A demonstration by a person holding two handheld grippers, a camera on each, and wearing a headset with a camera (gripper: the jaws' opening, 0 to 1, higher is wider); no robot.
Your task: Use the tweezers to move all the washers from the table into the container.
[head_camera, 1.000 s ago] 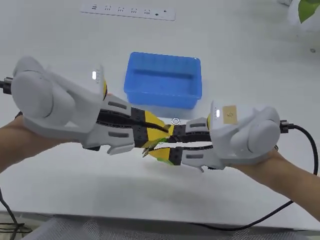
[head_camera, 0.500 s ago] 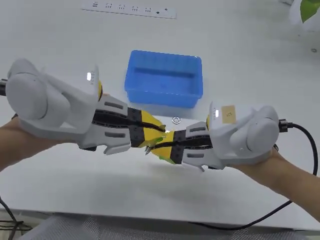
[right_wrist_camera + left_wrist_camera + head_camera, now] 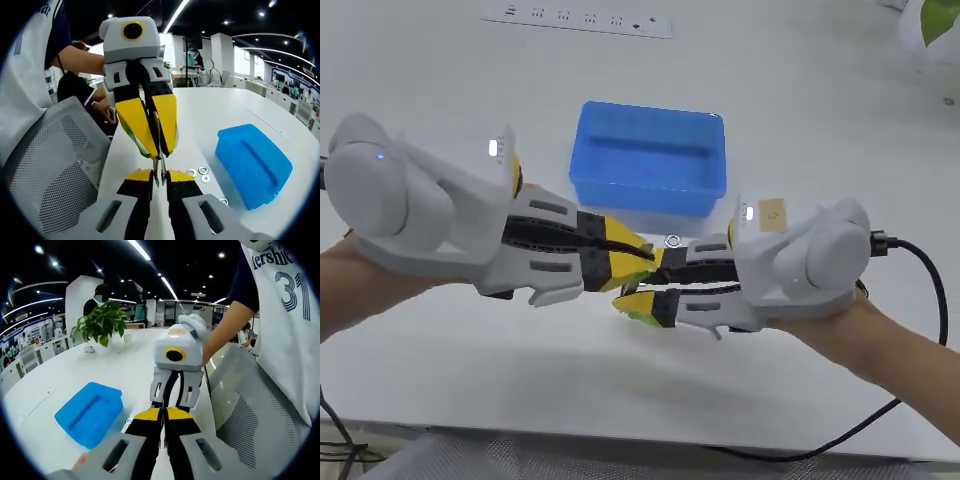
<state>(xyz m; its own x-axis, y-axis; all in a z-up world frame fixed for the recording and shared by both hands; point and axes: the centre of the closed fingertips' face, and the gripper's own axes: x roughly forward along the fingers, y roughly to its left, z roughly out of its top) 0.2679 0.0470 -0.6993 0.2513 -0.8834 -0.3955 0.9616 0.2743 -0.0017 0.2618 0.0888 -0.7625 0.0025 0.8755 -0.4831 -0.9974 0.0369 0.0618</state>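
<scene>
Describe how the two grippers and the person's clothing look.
Both the left gripper and the right gripper have rounded pale grey shells and black jaws tipped yellow. The right one bears a tan label and trails a black cable. The person wears a white jersey numbered 31, with dark sleeves.

container [image 3: 648, 160] blue | table [image 3: 820, 120] white | jaws yellow and black | washers [image 3: 203, 170] seemingly silver-grey

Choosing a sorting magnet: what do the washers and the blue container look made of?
Washers: probably metal, small silvery rings with bright glints. Container: likely plastic, uniform saturated blue, smooth moulded walls with rounded corners.
</scene>
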